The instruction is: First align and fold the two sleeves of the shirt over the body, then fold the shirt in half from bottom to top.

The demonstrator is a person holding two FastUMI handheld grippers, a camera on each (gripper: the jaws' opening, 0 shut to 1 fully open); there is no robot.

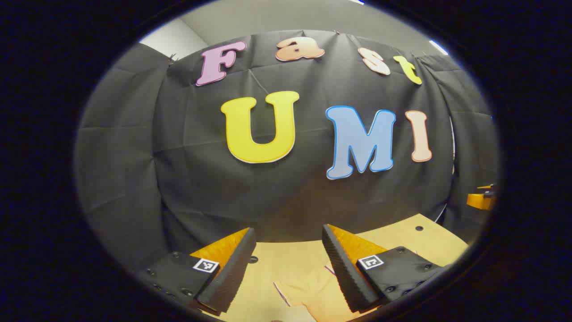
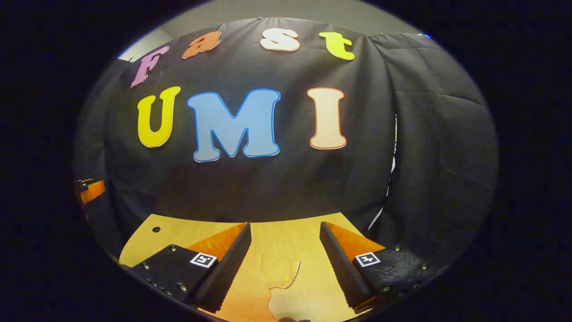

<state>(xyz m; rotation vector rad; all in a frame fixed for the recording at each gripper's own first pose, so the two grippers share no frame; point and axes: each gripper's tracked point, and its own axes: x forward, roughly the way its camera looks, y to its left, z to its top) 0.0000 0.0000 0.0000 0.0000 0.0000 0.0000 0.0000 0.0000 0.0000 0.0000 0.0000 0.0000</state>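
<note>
- While both grippers hang above the table, the shirt lies flat on the wood below and between their fingers, pale and edged with a thin dark trim.
- Left gripper: fingers spread, nothing between them; a sleeve lies beneath.
- Right gripper: fingers spread, holding nothing, over the other sleeve edge.
- Judged step: reaching down for the sleeves, not yet begun.
- To do it well, lower each gripper onto a sleeve cuff, pinch a single layer only, and carry both inward evenly so the edges meet squarely over the body.
</note>
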